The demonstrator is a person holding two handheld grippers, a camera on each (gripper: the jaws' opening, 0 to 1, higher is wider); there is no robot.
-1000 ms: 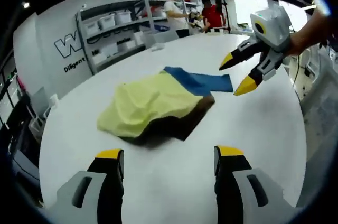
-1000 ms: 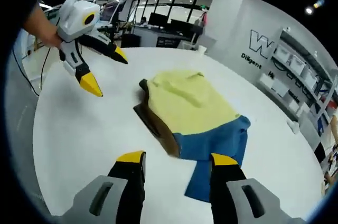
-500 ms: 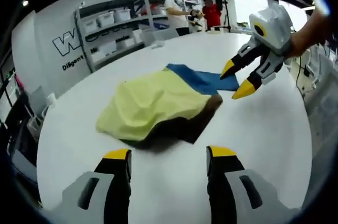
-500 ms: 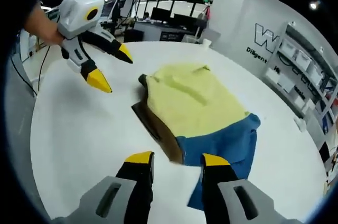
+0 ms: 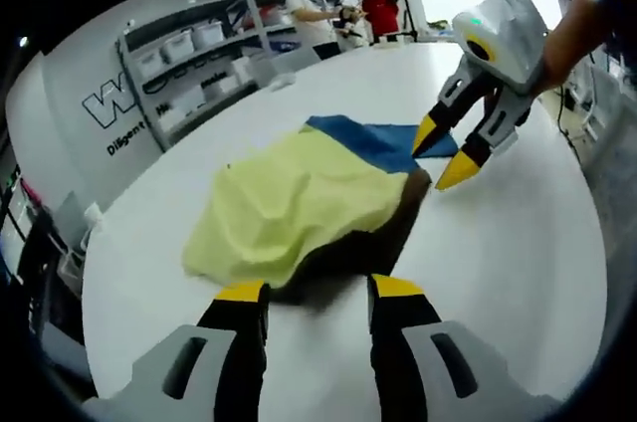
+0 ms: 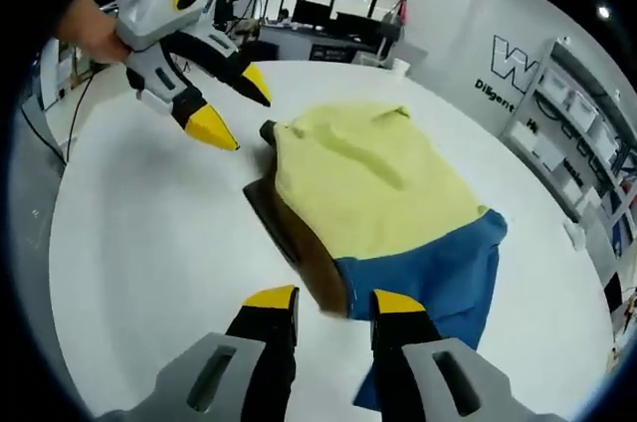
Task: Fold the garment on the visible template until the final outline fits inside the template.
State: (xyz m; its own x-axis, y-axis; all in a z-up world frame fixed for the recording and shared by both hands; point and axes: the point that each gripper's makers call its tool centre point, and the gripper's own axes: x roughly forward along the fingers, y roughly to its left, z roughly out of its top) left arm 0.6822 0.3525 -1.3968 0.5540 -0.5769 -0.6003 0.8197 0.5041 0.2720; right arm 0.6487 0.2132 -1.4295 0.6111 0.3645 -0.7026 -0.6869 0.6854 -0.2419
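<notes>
A garment with a pale yellow part (image 5: 294, 198) and a blue part (image 5: 368, 140) lies crumpled on the white table (image 5: 518, 243), over a dark brown layer (image 5: 363, 243). My left gripper (image 5: 318, 291) is open, its jaws standing at the brown layer's near edge. The right gripper (image 5: 443, 153) comes in from the right, open, with its tips just over the blue part's edge. In the right gripper view, the yellow part (image 6: 368, 178), blue part (image 6: 448, 273) and brown layer (image 6: 299, 243) lie ahead. My right gripper (image 6: 333, 301) is open at the brown corner. The left gripper (image 6: 234, 106) hovers open by the yellow part's far corner.
Shelves with white bins (image 5: 189, 44) stand against a wall beyond the table, and people (image 5: 378, 9) stand farther back. Desks and windows (image 6: 318, 24) show past the table's far edge. Bare tabletop (image 6: 149, 243) spreads to the left of the garment.
Both grippers have closed in on the garment, and each one's jaws stand closer together than before. The garment itself lies as it did.
</notes>
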